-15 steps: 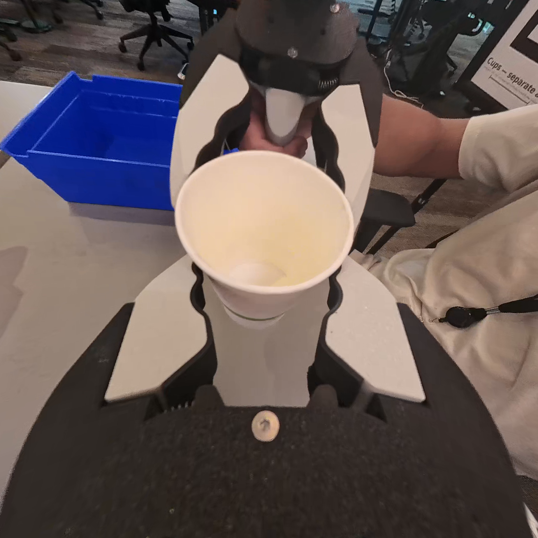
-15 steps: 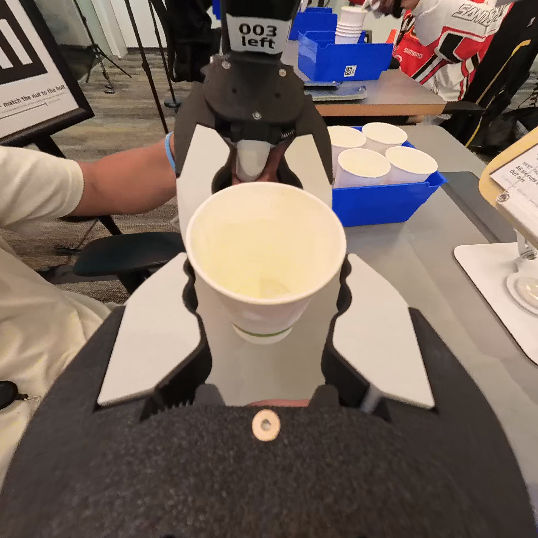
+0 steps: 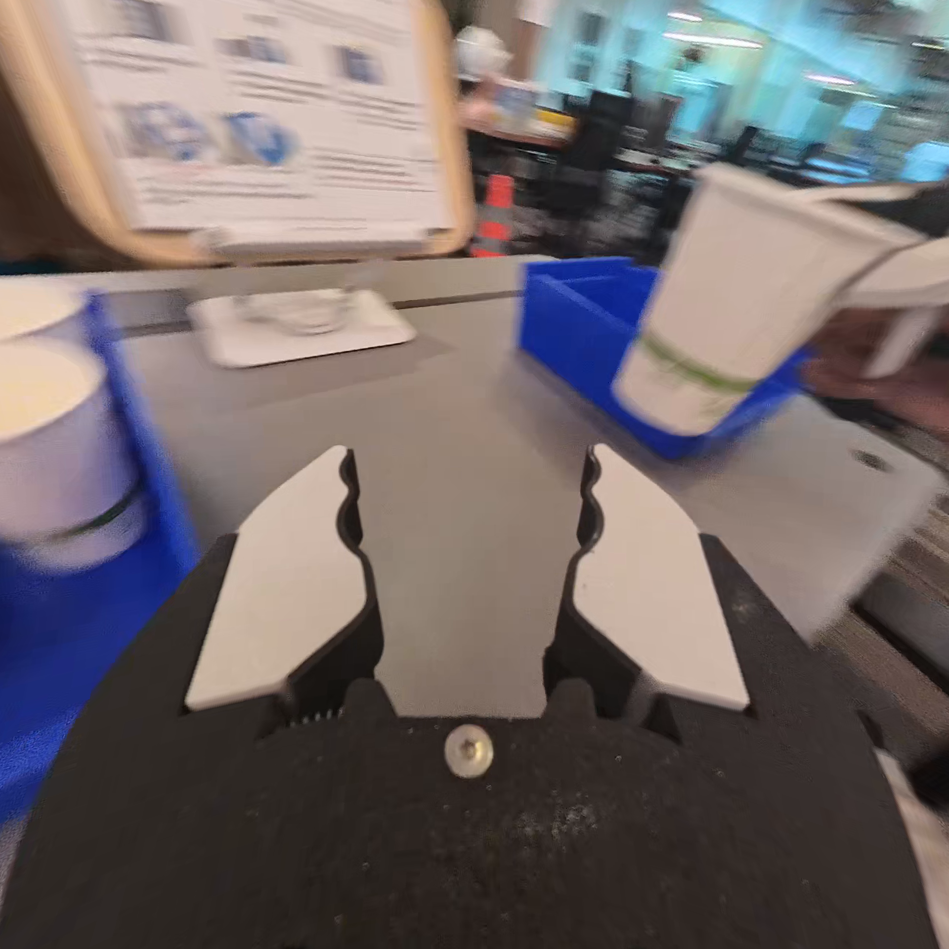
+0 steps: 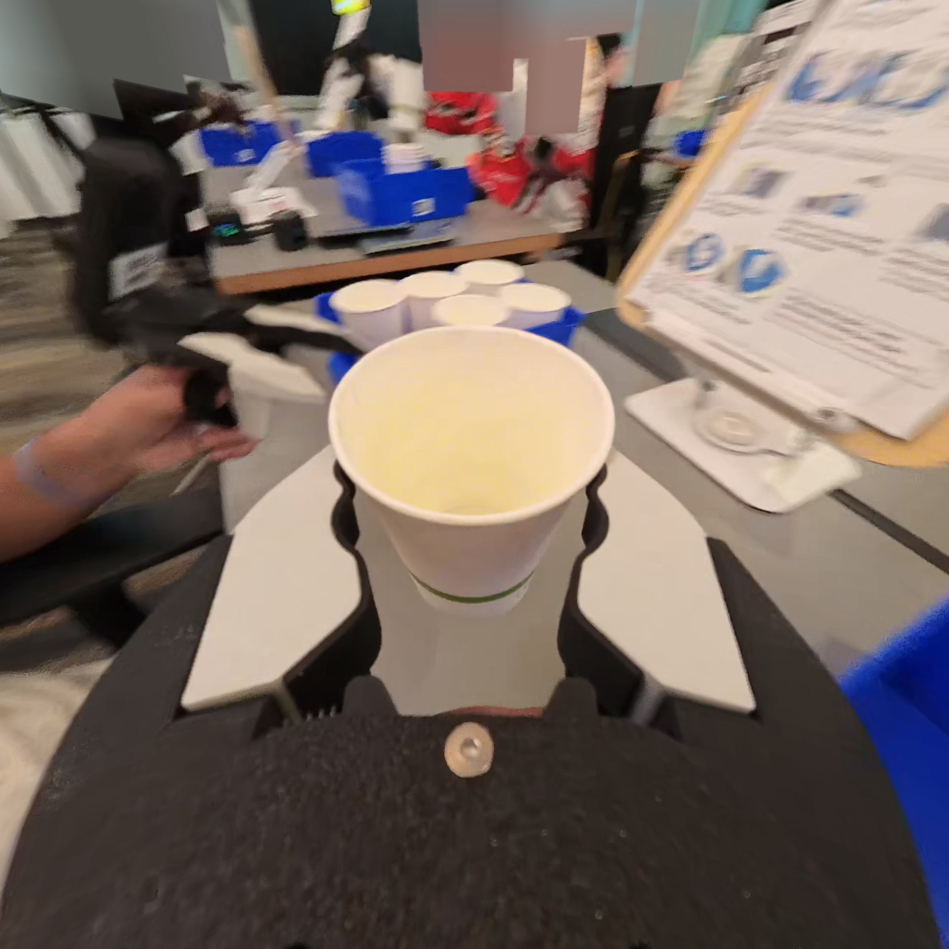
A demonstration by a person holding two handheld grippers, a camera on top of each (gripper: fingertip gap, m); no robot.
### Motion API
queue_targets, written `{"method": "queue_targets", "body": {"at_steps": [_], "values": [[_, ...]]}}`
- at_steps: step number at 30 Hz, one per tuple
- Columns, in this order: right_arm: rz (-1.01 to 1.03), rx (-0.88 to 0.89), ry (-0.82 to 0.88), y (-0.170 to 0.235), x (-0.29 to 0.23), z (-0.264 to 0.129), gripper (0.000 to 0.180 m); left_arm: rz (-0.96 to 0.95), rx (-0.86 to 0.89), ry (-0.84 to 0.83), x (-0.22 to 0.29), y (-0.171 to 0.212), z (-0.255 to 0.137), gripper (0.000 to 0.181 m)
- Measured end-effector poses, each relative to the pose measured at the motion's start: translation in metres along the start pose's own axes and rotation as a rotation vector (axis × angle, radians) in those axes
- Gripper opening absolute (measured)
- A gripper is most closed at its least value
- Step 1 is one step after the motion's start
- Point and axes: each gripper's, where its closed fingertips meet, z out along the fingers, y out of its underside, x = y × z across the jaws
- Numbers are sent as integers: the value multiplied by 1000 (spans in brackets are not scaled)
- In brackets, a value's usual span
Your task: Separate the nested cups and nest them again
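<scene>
My right gripper (image 4: pixel 470 477) is shut on a white paper cup (image 4: pixel 472 452) with a green band near its base, held upright in the air with its mouth toward the camera. The same cup (image 3: pixel 719 308) shows tilted at the right of the left wrist view, in the right gripper's fingers (image 3: pixel 898 277). I cannot tell whether another cup is nested inside it. My left gripper (image 3: pixel 470 457) is open and empty above the grey table (image 3: pixel 452 411). Its fingers (image 4: pixel 267 369) show at the left of the right wrist view, apart from the cup.
A blue bin (image 4: pixel 560 323) holds several white cups (image 4: pixel 452 303) behind the held cup; these cups (image 3: pixel 46 426) are at the left in the left wrist view. A second blue bin (image 3: pixel 575 318) stands at right. A sign on a white stand (image 3: pixel 303 328) is at the back.
My left gripper has let go of the cup, opened and swung away to face across the table. My right gripper keeps the cup. Both views are blurred by motion.
</scene>
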Motion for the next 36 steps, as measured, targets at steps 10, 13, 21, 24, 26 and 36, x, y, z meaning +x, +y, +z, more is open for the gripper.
{"method": "queue_targets", "body": {"at_steps": [10,13,21,24,26,36], "values": [[138,138,944,-8,183,-144,87,-36,-7,-177,-28,47,-20,76],[236,76,998,36,230,-143,87,7,-11,-179,-22,48,-16,75],[391,-129,958,127,268,-106,88,26,-35,-173,-20,54,-14,75],[378,-175,944,137,272,-98,88,17,-35,-164,-19,55,-14,75],[375,-211,936,145,273,-93,88,25,-39,-166,-19,55,-14,75],[425,-329,904,158,255,-95,91,15,-83,-140,-16,65,-8,76]]}}
